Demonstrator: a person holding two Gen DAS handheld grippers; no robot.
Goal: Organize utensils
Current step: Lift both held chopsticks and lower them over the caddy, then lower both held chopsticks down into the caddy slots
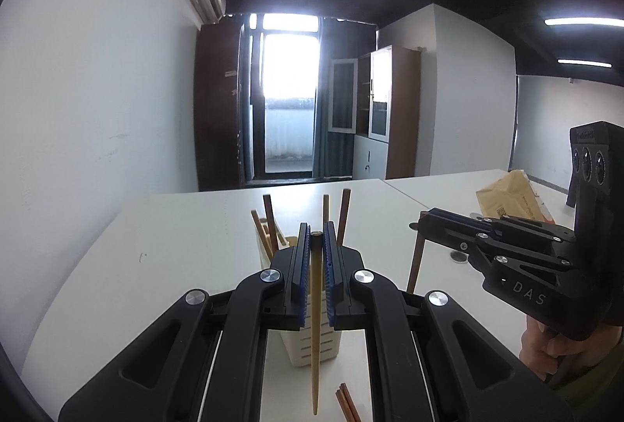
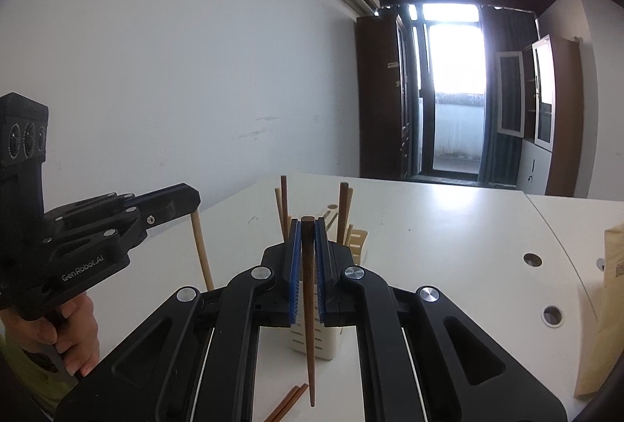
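From your left wrist cam, your left gripper point(image 1: 316, 233) is clamped on a light chopstick point(image 1: 315, 320) that hangs tip-down in front of the white holder point(image 1: 312, 348), which stands on the table point(image 1: 175, 227) with a few chopsticks already in it. Two brown chopsticks point(image 1: 347, 404) lie near, right of the holder. Your right gripper point(image 1: 423, 217) sits off to the right.

Right wrist cam: your right gripper is pinching a dark chopstick point(image 2: 309, 324), also pointing down near the holder. A paper bag point(image 2: 608, 305) sits far right.
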